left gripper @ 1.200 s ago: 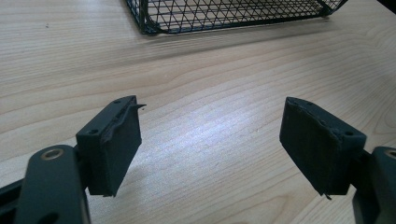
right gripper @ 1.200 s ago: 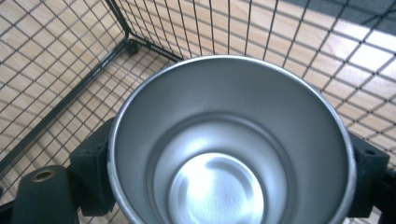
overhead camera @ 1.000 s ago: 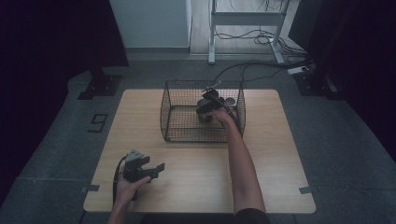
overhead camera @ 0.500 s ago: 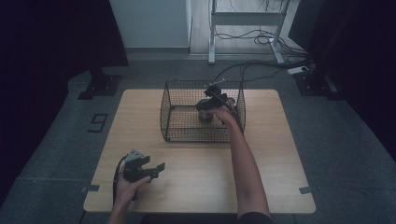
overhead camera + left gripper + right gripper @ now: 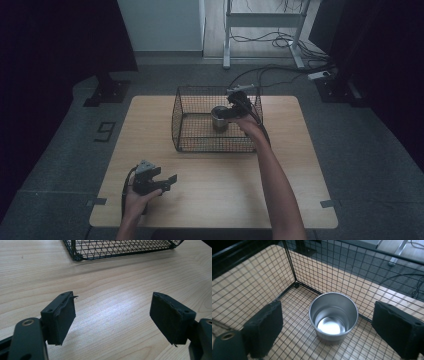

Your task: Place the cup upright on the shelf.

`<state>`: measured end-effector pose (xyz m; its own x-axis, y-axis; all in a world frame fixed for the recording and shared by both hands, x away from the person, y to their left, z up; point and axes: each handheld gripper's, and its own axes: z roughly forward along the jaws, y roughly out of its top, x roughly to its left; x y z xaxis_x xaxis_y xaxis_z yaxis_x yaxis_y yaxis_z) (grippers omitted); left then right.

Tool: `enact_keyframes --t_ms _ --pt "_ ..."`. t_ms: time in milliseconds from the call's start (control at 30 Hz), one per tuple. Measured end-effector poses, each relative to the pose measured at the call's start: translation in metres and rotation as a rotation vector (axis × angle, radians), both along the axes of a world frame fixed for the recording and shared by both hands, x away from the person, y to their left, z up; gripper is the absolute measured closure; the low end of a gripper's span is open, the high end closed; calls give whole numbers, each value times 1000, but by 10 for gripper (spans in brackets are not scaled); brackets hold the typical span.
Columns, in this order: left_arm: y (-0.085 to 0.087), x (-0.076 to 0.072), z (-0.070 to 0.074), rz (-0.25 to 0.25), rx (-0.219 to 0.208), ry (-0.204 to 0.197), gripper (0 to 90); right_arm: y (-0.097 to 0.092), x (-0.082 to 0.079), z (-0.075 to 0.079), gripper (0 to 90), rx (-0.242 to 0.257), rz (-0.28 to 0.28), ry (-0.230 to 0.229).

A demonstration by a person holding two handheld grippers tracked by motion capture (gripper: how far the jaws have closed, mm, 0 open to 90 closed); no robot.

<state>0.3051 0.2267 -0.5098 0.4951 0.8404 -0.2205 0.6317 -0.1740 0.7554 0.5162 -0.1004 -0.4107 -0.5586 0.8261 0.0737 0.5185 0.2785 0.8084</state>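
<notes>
The high view looks forward and down over the whole desk [image 5: 215,200]. My left camera skims low toward the wire basket [image 5: 120,250] ahead of my jaws; my right camera peers closely down inside it.

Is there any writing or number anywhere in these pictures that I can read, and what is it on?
"9": a dark numeral on the grey floor, lying just left of the wooden table, seen in the high view.
Nothing else is readable: the metal cup, the wire basket and both hand-held grippers carry no visible lettering.
</notes>
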Motion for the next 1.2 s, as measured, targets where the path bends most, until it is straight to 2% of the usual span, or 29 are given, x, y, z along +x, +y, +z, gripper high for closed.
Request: enact_keyframes --t_ms 100,133,167,233,367,567,867,1200 --pt "0 0 -1 2 5 1 208 -8 -15 3 127 8 5 -22" --pt "0 0 -1 3 8 4 208 -14 -27 5 131 11 9 -34" --pt "0 1 -2 4 10 5 208 -14 -27 5 131 11 9 -34" --pt "0 1 -3 6 15 9 208 -23 -40 7 135 34 14 -53" --pt "-1 1 -4 4 22 15 208 -40 -63 10 142 51 17 -81" --pt "-3 2 -6 5 26 19 208 -71 -98 2 153 88 11 -108" --pt "-4 3 -9 2 32 27 207 -103 -142 -28 160 115 -8 -124" --pt "-9 4 -13 -10 48 40 207 -120 -183 -72 169 108 -22 -121"
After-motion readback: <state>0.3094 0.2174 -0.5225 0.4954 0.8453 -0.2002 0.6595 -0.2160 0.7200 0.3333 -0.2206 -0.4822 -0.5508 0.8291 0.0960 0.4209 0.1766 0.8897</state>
